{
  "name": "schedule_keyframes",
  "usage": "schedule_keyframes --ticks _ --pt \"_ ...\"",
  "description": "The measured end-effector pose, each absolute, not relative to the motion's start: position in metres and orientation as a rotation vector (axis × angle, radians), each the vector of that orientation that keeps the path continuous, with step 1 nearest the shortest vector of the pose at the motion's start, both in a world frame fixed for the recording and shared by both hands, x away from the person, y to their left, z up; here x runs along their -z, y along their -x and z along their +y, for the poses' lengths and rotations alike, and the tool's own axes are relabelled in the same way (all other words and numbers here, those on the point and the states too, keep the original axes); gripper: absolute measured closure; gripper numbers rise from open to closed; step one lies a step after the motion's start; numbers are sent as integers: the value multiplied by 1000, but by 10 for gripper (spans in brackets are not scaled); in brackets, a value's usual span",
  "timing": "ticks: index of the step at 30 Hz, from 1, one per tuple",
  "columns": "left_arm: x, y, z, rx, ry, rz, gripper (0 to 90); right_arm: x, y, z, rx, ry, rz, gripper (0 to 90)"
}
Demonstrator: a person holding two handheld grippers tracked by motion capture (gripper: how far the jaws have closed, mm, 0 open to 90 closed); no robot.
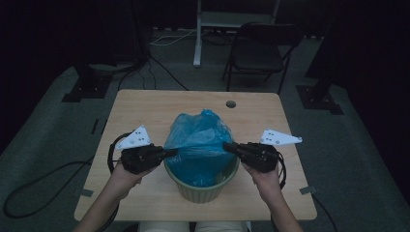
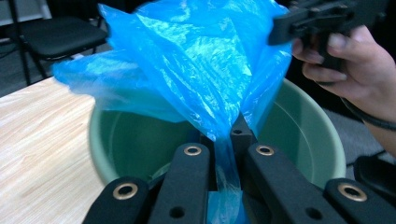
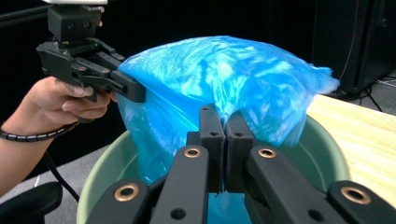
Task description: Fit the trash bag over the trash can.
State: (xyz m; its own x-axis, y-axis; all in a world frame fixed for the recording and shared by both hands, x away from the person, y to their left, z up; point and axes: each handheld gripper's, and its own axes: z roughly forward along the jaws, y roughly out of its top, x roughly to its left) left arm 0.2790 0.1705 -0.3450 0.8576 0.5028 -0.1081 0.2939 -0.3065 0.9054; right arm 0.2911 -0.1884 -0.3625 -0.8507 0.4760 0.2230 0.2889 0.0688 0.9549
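Left gripper (image 1: 170,152) and right gripper (image 1: 227,146) each clamp the blue bag (image 1: 200,140) from opposite sides above the green bucket (image 1: 203,191).

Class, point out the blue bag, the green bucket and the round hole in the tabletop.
blue bag (image 1: 200,140), high view, crumpled middle.
green bucket (image 1: 205,193), high view, outer front wall.
round hole (image 1: 230,104), high view, its centre.

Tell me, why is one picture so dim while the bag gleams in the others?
High view: dim, dark surroundings, muted crinkled blue plastic bag. Left gripper view: brighter, white glare on the bag, soft round green plastic tub rim. Right gripper view: glossy highlights, black backdrop.
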Motion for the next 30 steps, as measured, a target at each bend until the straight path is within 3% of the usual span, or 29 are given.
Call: schedule_keyframes --ticks 21,30 --pt "343 -263 199 -237 -1842 617 896 354 -280 -239 -1843 -924 2052 900" --pt "345 -259 215 -298 -1848 674 898 360 -284 -264 -1868 -1029 1994 900"
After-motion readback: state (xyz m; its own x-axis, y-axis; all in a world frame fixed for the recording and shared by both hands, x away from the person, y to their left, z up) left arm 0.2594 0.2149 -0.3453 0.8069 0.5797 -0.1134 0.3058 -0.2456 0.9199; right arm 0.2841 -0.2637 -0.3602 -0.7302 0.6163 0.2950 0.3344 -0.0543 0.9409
